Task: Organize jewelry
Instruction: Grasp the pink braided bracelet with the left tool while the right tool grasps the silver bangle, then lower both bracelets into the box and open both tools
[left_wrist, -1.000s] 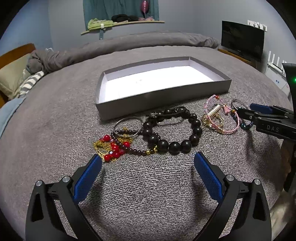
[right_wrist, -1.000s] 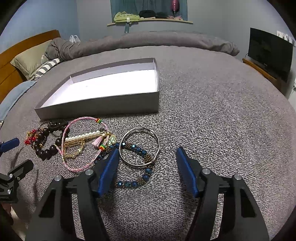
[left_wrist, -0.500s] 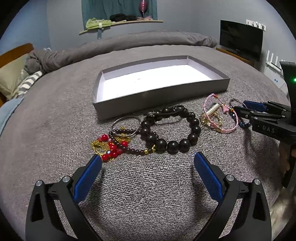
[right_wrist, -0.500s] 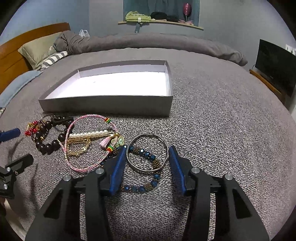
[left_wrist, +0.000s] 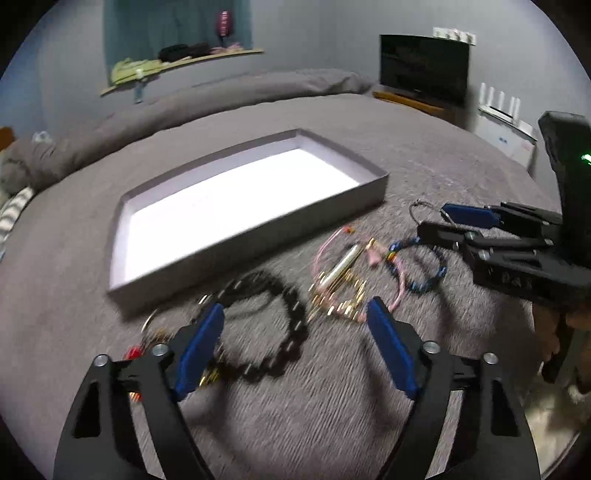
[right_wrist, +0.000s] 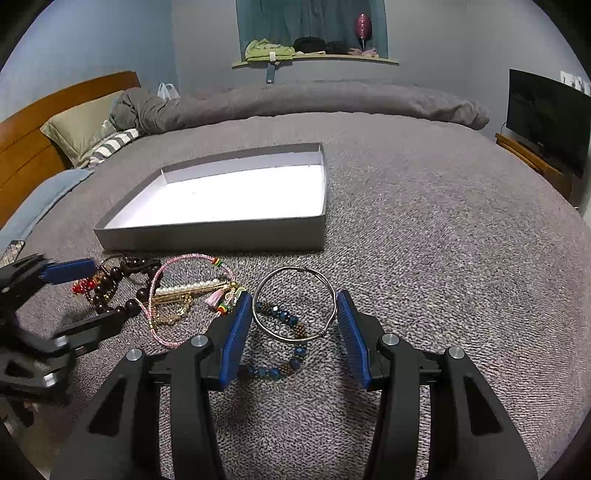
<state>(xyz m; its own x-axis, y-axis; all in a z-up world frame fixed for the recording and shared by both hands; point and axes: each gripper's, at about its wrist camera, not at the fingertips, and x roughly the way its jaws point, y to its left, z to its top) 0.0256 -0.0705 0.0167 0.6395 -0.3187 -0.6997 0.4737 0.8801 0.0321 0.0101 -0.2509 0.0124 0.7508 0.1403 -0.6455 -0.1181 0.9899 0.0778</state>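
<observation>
A shallow grey box (left_wrist: 255, 240) with a white floor lies empty on the grey bed; it also shows in the right wrist view (right_wrist: 221, 236). In front of it lies jewelry. My left gripper (left_wrist: 295, 328) is open, low over the black bead bracelet (left_wrist: 291, 321), with a pink cord and gold chain bundle (left_wrist: 340, 280) to its right. My right gripper (right_wrist: 295, 321) is open, its blue pads either side of a silver bangle (right_wrist: 293, 302) and a blue bead bracelet (right_wrist: 288, 365). The pink cord bracelet with pearl bar (right_wrist: 184, 288) and dark beads (right_wrist: 110, 291) lie left.
The bed's grey blanket (right_wrist: 443, 240) spreads all round. Pillows and a wooden headboard (right_wrist: 29, 140) are at the left. A TV (right_wrist: 546, 118) stands at the right. The left gripper's blue pad (right_wrist: 68, 271) reaches in from the left in the right wrist view.
My left gripper has moved forward and right, closing in over the black bead bracelet; its view is blurred. My right gripper has advanced so its pads bracket the silver bangle.
</observation>
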